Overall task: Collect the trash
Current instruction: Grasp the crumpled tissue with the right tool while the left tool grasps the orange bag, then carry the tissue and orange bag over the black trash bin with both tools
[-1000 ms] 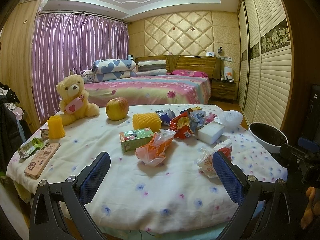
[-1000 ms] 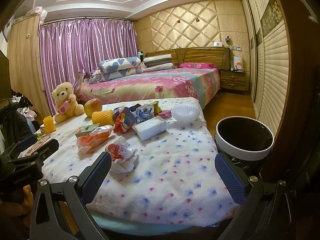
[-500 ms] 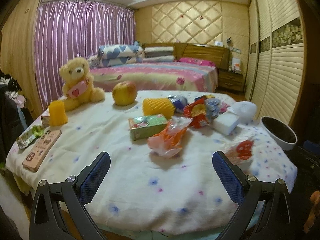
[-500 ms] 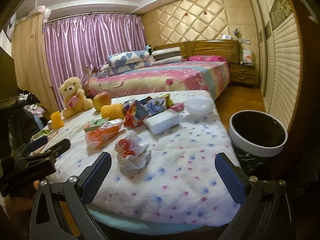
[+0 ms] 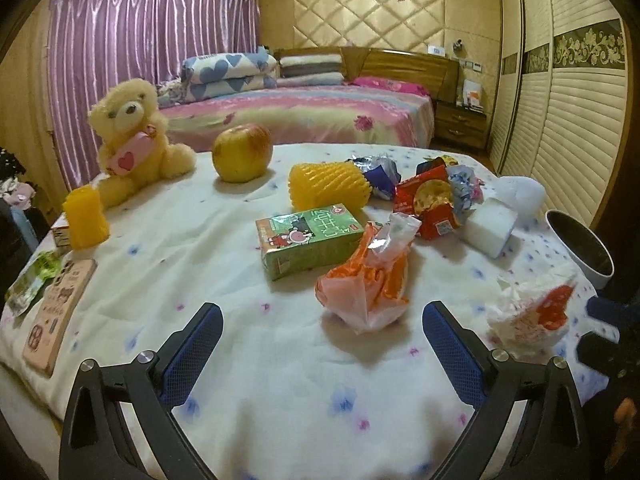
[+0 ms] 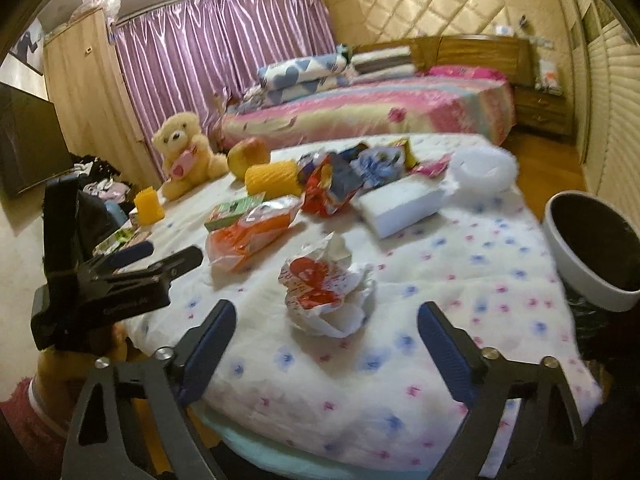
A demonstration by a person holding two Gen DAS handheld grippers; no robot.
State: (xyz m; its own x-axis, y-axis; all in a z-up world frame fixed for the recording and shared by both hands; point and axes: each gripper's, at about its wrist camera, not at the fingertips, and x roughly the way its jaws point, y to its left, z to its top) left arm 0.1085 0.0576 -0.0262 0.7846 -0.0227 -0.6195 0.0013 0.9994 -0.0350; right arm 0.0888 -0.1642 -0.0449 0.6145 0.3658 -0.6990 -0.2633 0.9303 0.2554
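Observation:
On the flowered tablecloth (image 5: 248,364) lies a crumpled orange wrapper (image 5: 364,280), just beyond my left gripper (image 5: 322,314), whose jaws are open and empty. A crumpled white and red wrapper (image 6: 328,292) sits right at the fingertips of my right gripper (image 6: 326,308). Those jaws are closing, but the pads stand clear of it on both sides. Farther back lie a green drink carton (image 5: 310,238), a red snack bag (image 5: 430,200), blue wrappers (image 6: 374,166) and a white foam block (image 6: 400,206). A white-rimmed black bin (image 6: 592,256) stands off the table's right edge.
A teddy bear (image 5: 132,136), an apple (image 5: 242,152), two yellow foam nets (image 5: 328,184) and a pink flat case (image 5: 60,312) share the table. The left gripper's body (image 6: 120,276) shows at the right wrist view's left side. A bed (image 5: 304,112) stands behind and slatted wardrobe doors (image 5: 580,120) to the right.
Both grippers moved closer over the table and tipped downward. The orange wrapper and the white and red wrapper now sit near their fingertips. The right jaws have narrowed a little.

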